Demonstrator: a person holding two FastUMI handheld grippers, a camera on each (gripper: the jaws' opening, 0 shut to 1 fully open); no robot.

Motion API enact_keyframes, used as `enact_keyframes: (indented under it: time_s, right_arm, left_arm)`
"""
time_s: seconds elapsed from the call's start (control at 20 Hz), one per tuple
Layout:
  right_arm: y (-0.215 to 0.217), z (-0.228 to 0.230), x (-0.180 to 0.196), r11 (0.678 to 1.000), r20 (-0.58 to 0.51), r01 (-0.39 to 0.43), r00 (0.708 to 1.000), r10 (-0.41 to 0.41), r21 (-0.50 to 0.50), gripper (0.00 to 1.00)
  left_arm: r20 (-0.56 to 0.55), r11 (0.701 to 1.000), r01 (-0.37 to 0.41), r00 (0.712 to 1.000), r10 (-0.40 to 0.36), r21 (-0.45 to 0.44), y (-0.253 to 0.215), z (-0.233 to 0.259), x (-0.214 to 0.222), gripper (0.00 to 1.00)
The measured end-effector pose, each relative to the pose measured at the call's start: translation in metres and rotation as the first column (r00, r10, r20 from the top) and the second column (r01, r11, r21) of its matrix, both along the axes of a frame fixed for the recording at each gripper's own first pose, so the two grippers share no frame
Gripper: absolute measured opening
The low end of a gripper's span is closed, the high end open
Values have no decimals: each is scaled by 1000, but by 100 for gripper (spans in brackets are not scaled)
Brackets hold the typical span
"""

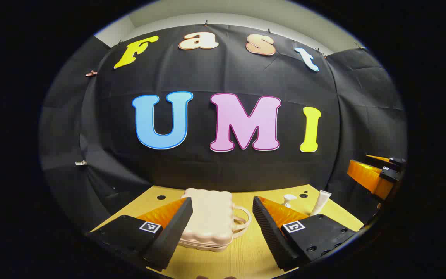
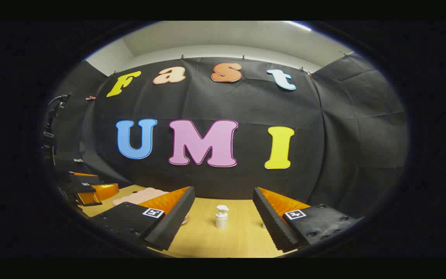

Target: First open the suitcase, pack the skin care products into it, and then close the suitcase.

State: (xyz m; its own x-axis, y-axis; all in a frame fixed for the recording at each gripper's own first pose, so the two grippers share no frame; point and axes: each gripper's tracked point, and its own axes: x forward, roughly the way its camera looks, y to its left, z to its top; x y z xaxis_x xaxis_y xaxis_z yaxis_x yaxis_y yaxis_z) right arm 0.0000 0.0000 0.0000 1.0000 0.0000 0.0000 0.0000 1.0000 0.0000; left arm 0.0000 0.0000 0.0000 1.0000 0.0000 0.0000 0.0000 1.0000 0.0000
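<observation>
Both tools, left tool and right tool, gape wide, holding nothing. Grip the shut suitcase lid edge gently, lift slowly.

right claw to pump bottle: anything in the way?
No. In the right gripper view the right claw is open, and the pump bottle stands ahead between its fingers, with bare table in the stretch.

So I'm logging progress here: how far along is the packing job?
Nothing looks done yet. The suitcase lies shut on the table. The pump bottle and tube stand unpacked. The left gripper and right gripper are open, holding nothing. Opening, packing and closing all remain.
</observation>
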Motion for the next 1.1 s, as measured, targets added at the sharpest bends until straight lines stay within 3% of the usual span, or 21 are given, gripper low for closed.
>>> enact_keyframes:
  time_s: [0.85, 1.1]
  right_arm:
    - [-13, -14, 8, 1000, -27, -1, 1000, 2, 11, 96]
    - [-21, -19, 17, 1000, -30, -5, 1000, 5, 12, 96]
  left_arm:
    - [-51, 1000, 10, 999, -9, 11, -16, -17, 13, 98]
    - [-66, 1000, 27, 997, -26, 13, -35, -27, 35, 99]
